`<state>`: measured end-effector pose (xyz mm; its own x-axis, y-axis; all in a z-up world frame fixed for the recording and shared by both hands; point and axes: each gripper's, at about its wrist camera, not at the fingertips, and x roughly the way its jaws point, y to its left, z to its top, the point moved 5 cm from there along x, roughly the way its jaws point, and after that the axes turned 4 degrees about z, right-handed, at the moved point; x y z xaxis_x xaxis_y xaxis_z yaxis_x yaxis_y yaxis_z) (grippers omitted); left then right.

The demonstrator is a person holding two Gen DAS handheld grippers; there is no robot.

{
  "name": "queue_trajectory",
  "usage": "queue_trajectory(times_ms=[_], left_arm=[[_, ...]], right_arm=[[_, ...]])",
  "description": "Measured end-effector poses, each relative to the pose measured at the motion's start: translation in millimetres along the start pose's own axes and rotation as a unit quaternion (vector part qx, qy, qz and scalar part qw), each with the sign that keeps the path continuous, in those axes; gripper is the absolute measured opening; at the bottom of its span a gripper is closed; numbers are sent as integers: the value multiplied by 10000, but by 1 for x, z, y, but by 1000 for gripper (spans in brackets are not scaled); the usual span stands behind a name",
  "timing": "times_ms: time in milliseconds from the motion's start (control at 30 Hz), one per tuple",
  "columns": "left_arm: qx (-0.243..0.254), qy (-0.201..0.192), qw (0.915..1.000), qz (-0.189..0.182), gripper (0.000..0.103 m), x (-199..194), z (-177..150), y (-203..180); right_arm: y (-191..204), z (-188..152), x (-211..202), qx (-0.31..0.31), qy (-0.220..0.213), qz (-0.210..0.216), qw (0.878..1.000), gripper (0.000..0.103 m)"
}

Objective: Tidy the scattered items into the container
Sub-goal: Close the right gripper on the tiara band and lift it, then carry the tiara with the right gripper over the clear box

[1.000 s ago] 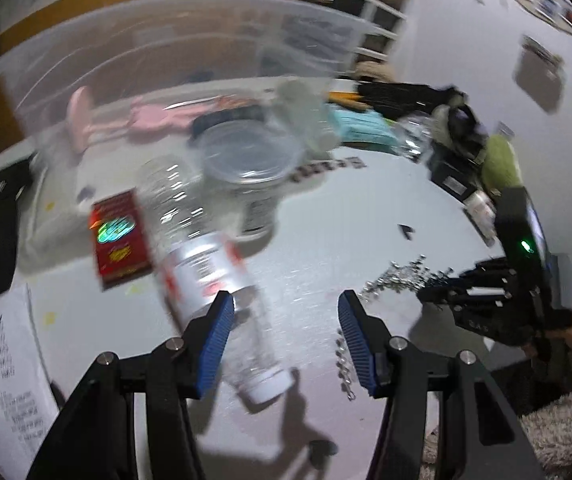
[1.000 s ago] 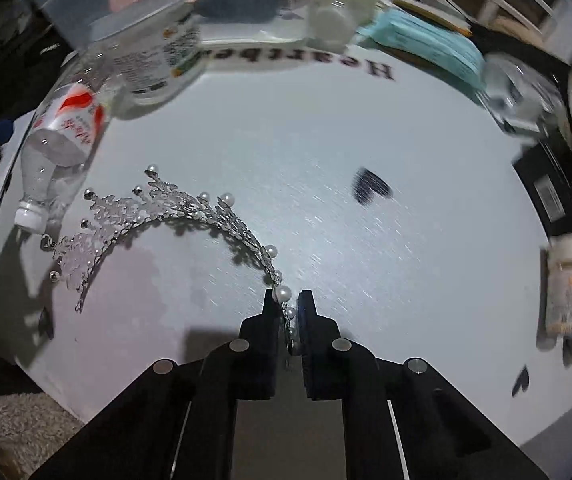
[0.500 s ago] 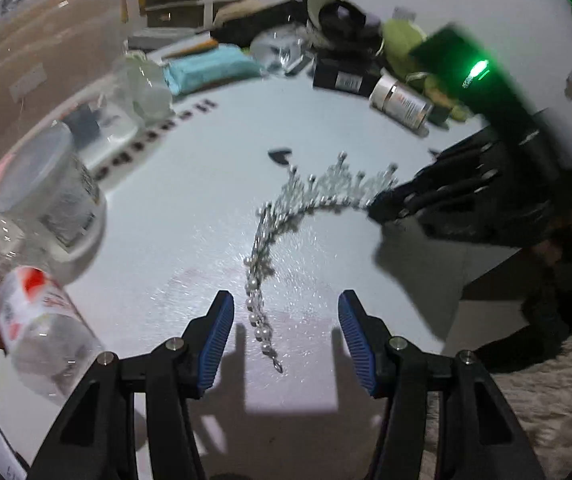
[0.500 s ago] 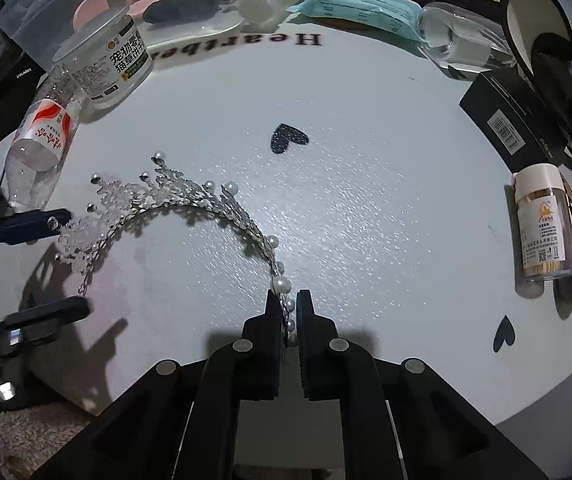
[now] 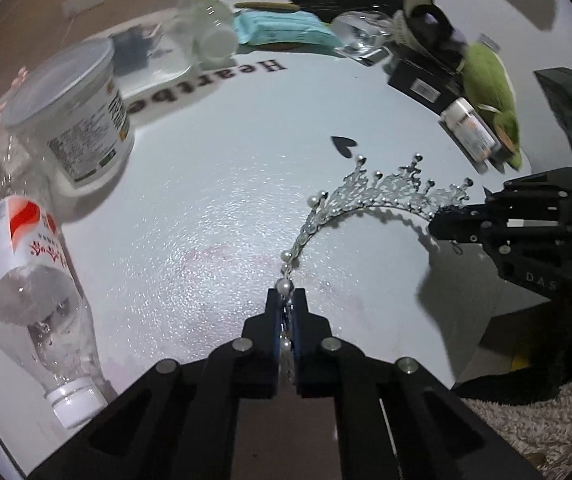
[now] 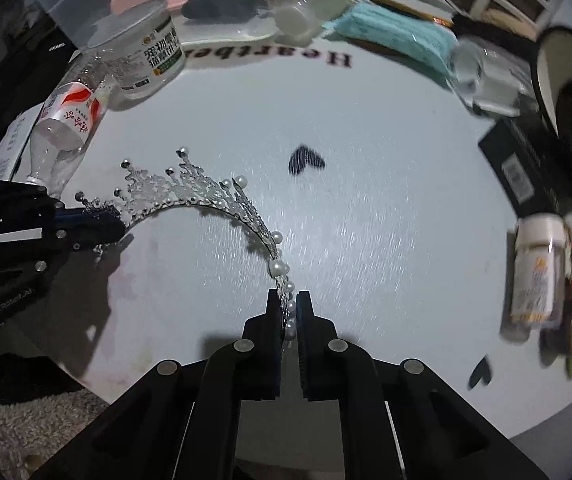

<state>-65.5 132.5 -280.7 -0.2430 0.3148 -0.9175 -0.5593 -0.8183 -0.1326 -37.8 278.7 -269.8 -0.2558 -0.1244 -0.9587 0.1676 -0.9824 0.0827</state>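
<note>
A silver tiara with pearls arches just above the white table. My left gripper is closing on one pearl-strung end, and its blue pads press on it. The right gripper is shut on the other end of the tiara. Each gripper shows in the other's view: the right gripper at the right, the left gripper at the left. The clear plastic container stands at the table's far left with pink and dark items inside.
A water bottle lies on its side at the left, next to a white lidded tub. At the back are a teal pack and a glass jar. A black box, a pill bottle and a green plush crowd the right edge.
My left gripper has swung right from the water bottle to the tiara's free end and its jaws have shut on it. The right gripper has kept its grip on the other end.
</note>
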Motion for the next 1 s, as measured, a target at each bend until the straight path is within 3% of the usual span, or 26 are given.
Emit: queue_trajectory(times_ms=[133,300,433,500,667,733,867,1000], left_arm=[[-114,-142,9998,129,6,-13,11,7],[-58,-959,9943,463,6,-75,59,24],[164,-1777,9799,893,6,-142,111,44],[371,-2157,9684,1196,6,-177,142,59],[580,-2589,9471,1805,6,-225,205,111],[569,-2581,9446,1947,6,-234,229,137],[486,-2170,9565,1891,6,-222,268,188],[466,-1380,9757,1639,6,-177,295,228]], right_arm=[[2,13,-6,-140,-169,5,9998,8],[29,66,-60,-481,-917,-167,9945,8],[46,139,-108,-710,-1679,-264,9829,8],[56,179,-132,-836,-2054,-307,9746,8],[73,275,-175,-1120,-2583,-355,9589,8],[82,313,-181,-1271,-2613,-432,9559,8],[91,367,-160,-1301,-2132,-500,9670,8],[94,398,-104,-1218,-1291,-511,9828,8]])
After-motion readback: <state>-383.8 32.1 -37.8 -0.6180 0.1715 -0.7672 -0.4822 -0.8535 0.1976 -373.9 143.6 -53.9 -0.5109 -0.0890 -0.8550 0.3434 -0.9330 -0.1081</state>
